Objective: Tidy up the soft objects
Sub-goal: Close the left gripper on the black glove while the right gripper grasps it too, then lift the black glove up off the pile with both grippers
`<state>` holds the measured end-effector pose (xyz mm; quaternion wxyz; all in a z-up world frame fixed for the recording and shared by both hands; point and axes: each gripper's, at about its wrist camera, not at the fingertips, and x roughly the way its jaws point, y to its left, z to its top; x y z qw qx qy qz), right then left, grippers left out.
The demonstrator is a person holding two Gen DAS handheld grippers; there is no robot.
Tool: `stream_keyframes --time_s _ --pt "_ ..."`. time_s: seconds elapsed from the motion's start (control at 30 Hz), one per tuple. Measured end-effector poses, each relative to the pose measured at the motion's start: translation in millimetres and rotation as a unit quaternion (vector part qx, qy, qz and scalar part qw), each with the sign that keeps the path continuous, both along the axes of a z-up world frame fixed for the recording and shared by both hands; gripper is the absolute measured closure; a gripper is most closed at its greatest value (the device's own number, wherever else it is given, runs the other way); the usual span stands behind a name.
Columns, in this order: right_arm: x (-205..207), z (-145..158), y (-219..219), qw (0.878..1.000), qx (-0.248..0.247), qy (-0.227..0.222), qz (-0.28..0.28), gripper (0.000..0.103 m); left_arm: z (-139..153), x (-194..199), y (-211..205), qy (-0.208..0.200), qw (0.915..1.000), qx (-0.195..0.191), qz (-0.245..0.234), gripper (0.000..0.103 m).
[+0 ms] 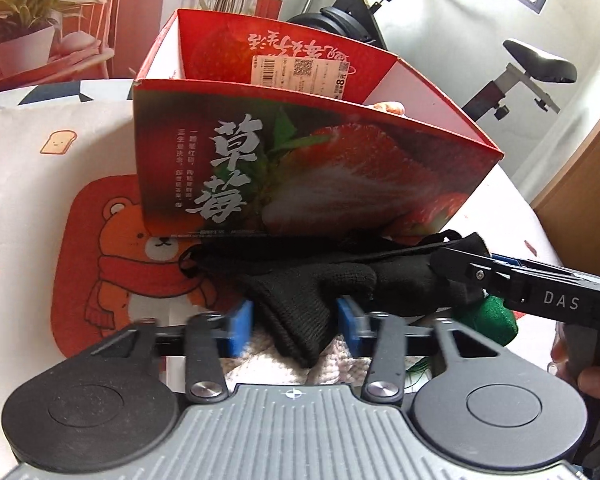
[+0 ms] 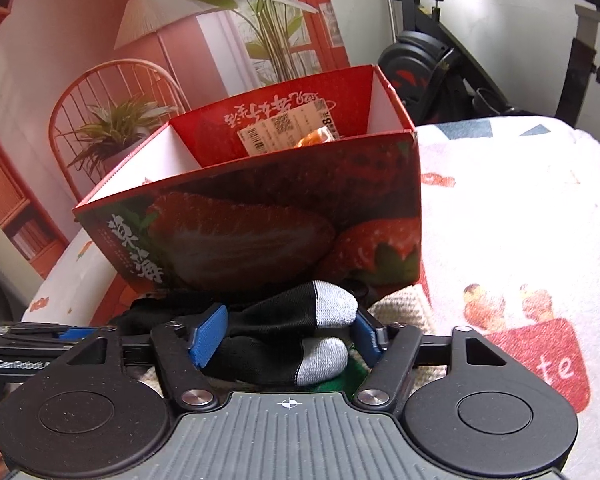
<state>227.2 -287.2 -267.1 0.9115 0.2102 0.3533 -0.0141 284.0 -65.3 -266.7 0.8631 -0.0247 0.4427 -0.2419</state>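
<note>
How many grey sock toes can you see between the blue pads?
2: one grey toe lies nearer the strawberry box, the other nearer the camera. More socks may hide underneath.

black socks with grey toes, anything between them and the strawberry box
Only the red strawberry-printed cardboard box's tall near wall. The black socks with grey toes lie at its foot, so they must be lifted over that wall; its open top looks clear.

Left hand-held gripper [image 1: 296, 326] blue pads flank black knit sock [image 1: 300, 300]; strawberry box [image 1: 300, 152] behind.
</note>
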Motion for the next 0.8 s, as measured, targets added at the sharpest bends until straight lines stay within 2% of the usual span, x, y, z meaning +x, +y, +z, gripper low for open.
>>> stream_keyframes --time_s 0.03,0.1,0.2,0.37,0.63,0.8 --pt "-1 0 1 1.000 0.000 0.001 0.002 0.046 1 -1 1 -0.001 1.0000 -0.004 0.001 0.070" --pt "-3 2 4 1.000 -0.004 0.000 0.006 0.057 4 -4 2 -0.008 0.9999 -0.006 0.003 0.079" --pt "-5 8 10 1.000 -0.005 -0.003 0.015 0.074 13 -7 3 -0.016 0.9998 -0.011 0.003 0.081" --pt "-13 24 15 1.000 -0.005 -0.024 0.017 0.090 29 -16 8 -0.034 0.9993 -0.007 0.011 0.081" --pt "-33 36 29 0.999 0.006 -0.038 0.029 0.090 44 -40 21 -0.055 0.9984 0.002 0.015 0.081" --pt "-45 32 42 0.999 0.009 -0.027 0.042 0.090 36 -50 31 -0.035 0.9991 0.004 0.024 0.080"
